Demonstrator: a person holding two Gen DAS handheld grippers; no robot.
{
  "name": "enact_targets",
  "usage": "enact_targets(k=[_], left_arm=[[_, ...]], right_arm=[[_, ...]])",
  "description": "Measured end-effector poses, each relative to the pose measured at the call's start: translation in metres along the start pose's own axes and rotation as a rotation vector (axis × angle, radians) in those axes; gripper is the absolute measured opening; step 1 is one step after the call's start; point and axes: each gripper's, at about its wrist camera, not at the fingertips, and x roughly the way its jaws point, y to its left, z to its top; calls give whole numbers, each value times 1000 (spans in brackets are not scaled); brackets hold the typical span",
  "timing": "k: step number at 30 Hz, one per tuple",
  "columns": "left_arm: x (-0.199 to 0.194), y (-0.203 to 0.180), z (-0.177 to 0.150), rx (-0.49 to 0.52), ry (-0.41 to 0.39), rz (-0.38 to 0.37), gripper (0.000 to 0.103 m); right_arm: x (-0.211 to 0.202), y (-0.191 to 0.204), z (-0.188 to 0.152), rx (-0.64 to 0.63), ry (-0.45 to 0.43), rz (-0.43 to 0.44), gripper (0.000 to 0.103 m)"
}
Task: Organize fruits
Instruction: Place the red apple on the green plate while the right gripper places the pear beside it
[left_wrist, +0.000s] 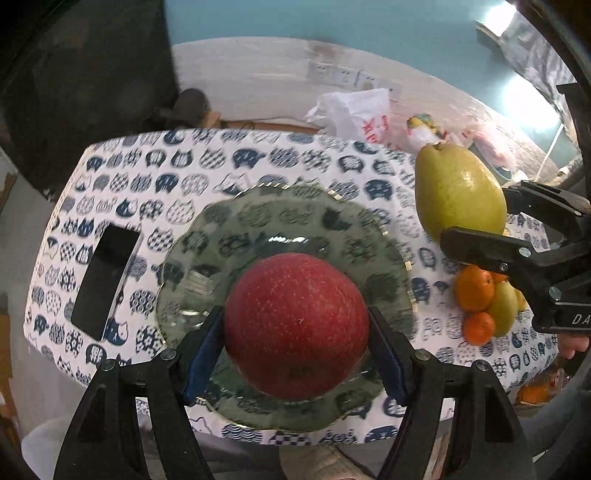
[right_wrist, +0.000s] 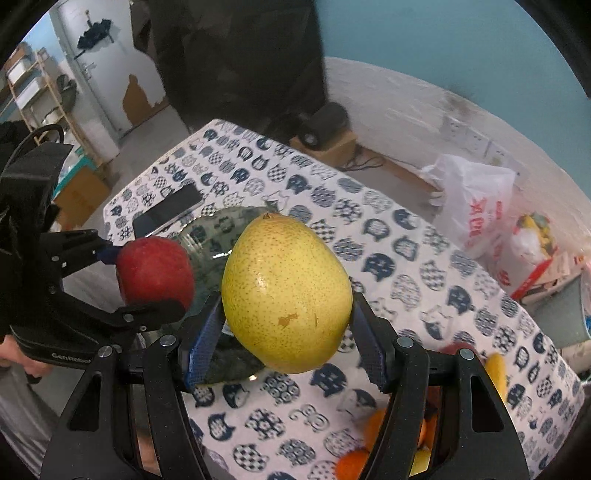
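Fruits are on the move: your left gripper (left_wrist: 295, 328) clamps a red apple (left_wrist: 295, 325) over the empty green glass plate (left_wrist: 258, 221), while your right gripper (right_wrist: 286, 314) grips a yellow-green pear (right_wrist: 286, 291) just beside the plate, above the cat-print tablecloth (right_wrist: 406, 266). Nothing rests on the plate yet. Oranges (left_wrist: 474, 288) and another green fruit (left_wrist: 504, 308) wait in a pile at the table's right edge, so most of the sorting appears to lie ahead. A phone (left_wrist: 103, 280) lies left of the plate.

Left gripper (left_wrist: 295, 332) and right gripper (right_wrist: 288, 314) both tilt steeply downward, side by side, each clamped on 1 fruit.
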Motion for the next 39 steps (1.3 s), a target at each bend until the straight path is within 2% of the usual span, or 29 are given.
enact_targets(k=[9,21,27,33,39], left_arm=[[22,20,-14,-16,57,8,76],[46,37,-26,-65,137,-6,76],[56,37,-30,-62,172,7,76],[65,44,-33,-94,199,2,76],[62,41,-31,-81,202,23,76]], right_arm=[[46,21,3,-39,75,25,68],[82,29,-12,-60,170,28,68],[93,23,-21,-57,217,1,68],[93,22,-23,-63,218,5,68],[94,23,-23,-66,222,6,68]])
